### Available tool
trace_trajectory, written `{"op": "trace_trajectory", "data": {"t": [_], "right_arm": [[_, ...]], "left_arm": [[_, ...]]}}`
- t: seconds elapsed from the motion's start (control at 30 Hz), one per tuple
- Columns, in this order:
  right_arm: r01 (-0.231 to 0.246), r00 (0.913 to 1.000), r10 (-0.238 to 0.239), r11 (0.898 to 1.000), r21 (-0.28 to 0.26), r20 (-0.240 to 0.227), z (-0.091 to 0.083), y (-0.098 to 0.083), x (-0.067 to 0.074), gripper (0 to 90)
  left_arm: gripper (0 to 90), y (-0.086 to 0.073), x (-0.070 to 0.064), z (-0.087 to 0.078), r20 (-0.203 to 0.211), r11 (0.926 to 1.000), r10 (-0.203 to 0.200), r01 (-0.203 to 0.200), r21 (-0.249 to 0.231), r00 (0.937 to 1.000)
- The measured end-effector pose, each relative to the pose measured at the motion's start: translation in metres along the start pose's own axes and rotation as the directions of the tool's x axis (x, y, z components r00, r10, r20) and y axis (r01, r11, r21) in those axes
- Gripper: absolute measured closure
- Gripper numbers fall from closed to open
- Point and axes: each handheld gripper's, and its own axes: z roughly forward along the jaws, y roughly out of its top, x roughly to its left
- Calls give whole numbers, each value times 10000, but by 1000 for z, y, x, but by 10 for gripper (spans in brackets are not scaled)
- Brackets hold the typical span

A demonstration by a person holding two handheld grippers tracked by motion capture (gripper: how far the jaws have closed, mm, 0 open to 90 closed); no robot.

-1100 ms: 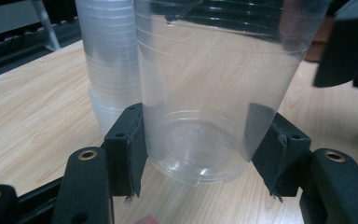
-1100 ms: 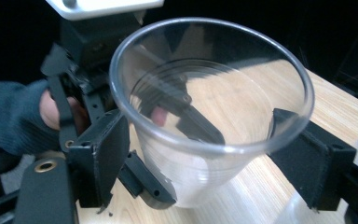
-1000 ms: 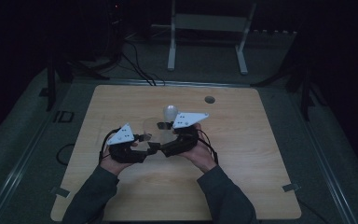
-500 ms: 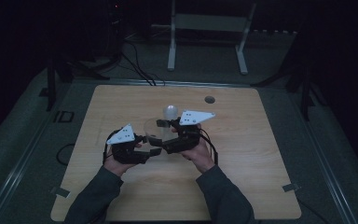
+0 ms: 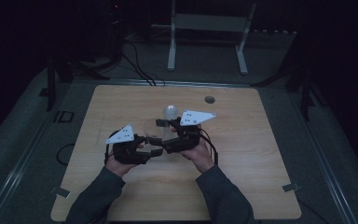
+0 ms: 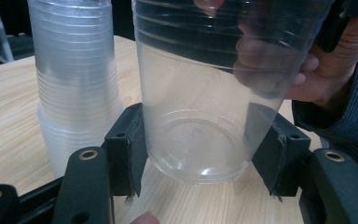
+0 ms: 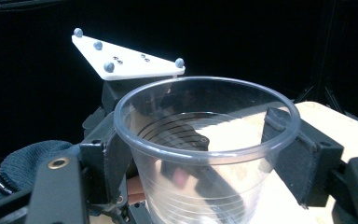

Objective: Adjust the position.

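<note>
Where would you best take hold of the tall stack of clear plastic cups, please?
Grip the stack of clear plastic cups across its lower walls, from the side. It stands upright on the wooden table, its walls straight and bare of the single clear cup.

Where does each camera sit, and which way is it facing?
High view: above the person's side, looking forward and down on the wooden table; both forearms enter below.
Left gripper view: on the left gripper, looking along jaws clamped on the base of the clear plastic cup; the other hand shows.
Right gripper view: on the right gripper, facing that cup's rim between jaws that have just been closing; a sleeve shows.
All share the cup.
</note>
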Motion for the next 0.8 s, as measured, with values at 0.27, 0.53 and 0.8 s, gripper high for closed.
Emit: {"op": "trace_trajectory", "data": {"t": [0.27, 0.53, 0.8], "right_arm": [[102, 9999, -102, 9999, 25, 27, 0, 0, 1, 262], [176, 9998, -176, 9998, 21, 76, -1, -1, 1, 276], [154, 9997, -155, 9999, 28, 177, -4, 0, -1, 277]], "left_arm": [[410, 0, 0, -1, 13, 10000, 77, -77, 48, 10000], [328, 1, -1, 0, -77, 9999, 76, -75, 130, 9999], [283, 2, 1, -5, -271, 10000, 70, -70, 13, 9996]]}}
